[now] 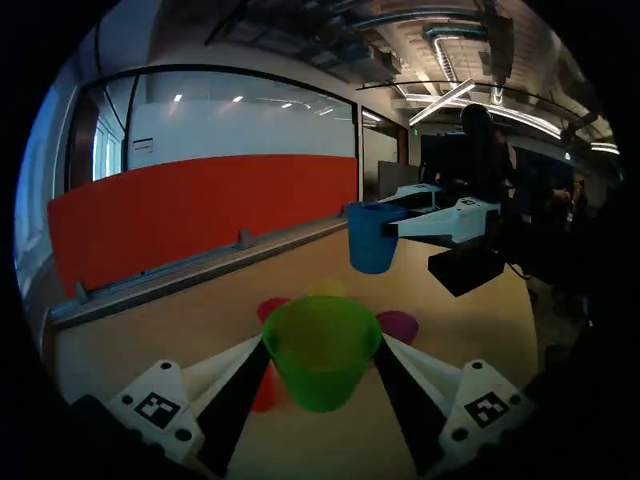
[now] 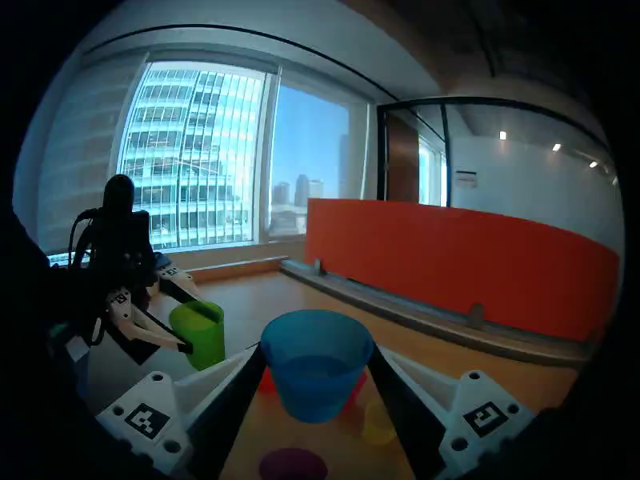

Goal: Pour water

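My left gripper (image 1: pixel 322 364) clamps both fingers on a translucent green cup (image 1: pixel 322 352), tapered plastic held upright above the wooden table (image 1: pixel 160 336); its body hides part of a red cup (image 1: pixel 270 308), and I cannot make out its contents. My right gripper (image 2: pixel 316 376) pinches a translucent blue cup (image 2: pixel 317 364) the same way, level, a darker band low inside suggesting water. Below it stand a small yellow cup (image 2: pixel 378 420) and a purple cup (image 2: pixel 293 462), the latter cut off.
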A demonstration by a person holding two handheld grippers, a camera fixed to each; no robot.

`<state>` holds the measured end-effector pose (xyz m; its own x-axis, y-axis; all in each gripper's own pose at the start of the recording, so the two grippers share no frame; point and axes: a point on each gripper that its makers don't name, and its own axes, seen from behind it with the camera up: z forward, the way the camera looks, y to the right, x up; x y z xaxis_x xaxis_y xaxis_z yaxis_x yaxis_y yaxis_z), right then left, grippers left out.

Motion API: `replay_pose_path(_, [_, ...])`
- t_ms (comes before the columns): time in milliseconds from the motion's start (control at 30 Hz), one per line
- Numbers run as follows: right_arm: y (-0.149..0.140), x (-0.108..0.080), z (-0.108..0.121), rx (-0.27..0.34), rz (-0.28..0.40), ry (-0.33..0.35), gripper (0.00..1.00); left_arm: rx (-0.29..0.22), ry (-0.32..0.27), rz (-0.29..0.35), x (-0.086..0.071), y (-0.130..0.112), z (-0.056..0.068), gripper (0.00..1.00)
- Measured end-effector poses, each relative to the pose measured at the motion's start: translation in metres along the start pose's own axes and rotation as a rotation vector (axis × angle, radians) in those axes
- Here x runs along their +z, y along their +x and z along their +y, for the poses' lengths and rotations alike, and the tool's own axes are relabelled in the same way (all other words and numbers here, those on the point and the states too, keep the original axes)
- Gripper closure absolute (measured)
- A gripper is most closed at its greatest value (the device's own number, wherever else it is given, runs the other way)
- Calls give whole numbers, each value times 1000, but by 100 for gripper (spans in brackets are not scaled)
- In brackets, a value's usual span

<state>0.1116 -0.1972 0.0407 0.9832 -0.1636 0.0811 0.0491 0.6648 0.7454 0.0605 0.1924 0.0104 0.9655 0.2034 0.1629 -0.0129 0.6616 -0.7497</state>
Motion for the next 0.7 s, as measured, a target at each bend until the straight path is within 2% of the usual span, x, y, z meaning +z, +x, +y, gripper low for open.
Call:
replay_pose_path(233, [16, -4, 1, -2, 38, -2, 8, -14, -8, 56, 0, 11, 2, 13])
replay_pose_path(500, [24, -9, 3, -4, 50, -4, 8, -35, -18, 129, -3, 27, 5, 13])
replay_pose_path(700, [28, -12, 3, -6, 55, -2, 8, -34, -28, 155, -5, 33, 9, 13])
